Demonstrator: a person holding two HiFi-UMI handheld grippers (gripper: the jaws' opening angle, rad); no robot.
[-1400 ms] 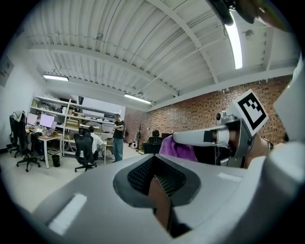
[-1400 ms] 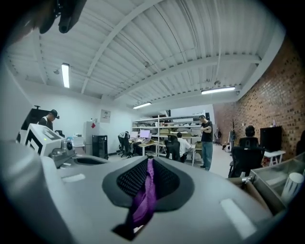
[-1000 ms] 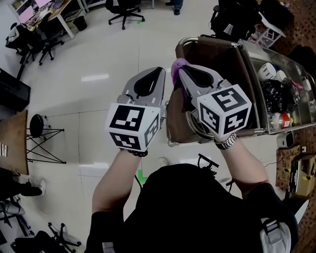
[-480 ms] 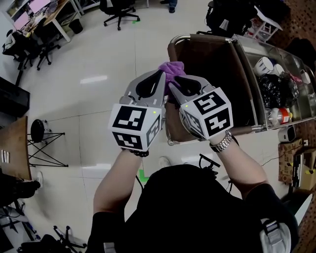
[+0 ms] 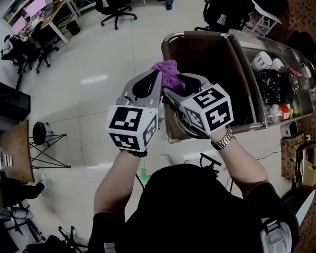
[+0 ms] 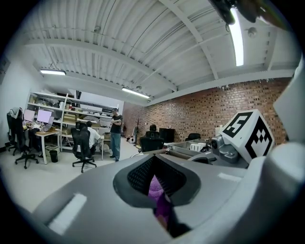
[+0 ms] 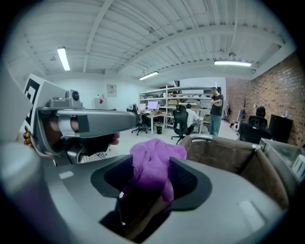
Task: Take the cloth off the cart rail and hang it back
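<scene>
The purple cloth (image 5: 168,73) hangs bunched over the near left corner of the cart, beside the chrome rail (image 5: 196,34) that rims a brown bag (image 5: 212,64). My left gripper (image 5: 158,78) comes in from the left and is shut on the cloth (image 6: 157,198), which shows pinched in the narrow slot between its jaws. My right gripper (image 5: 171,90) sits just right of it, tilted down. Its jaws have just been opening and stand wide, with the cloth (image 7: 152,162) loose between them.
The cart's steel tray (image 5: 247,54) holds a white cup (image 5: 260,62), a black bag (image 5: 275,84) and bottles. A black stool (image 5: 38,132) stands on the floor to the left. Office chairs (image 5: 114,7) and desks are farther off, with a person (image 7: 216,112) standing there.
The right gripper has come down and leftward with the cloth, and its jaws have spread. The left gripper's tips have closed in on the cloth.
</scene>
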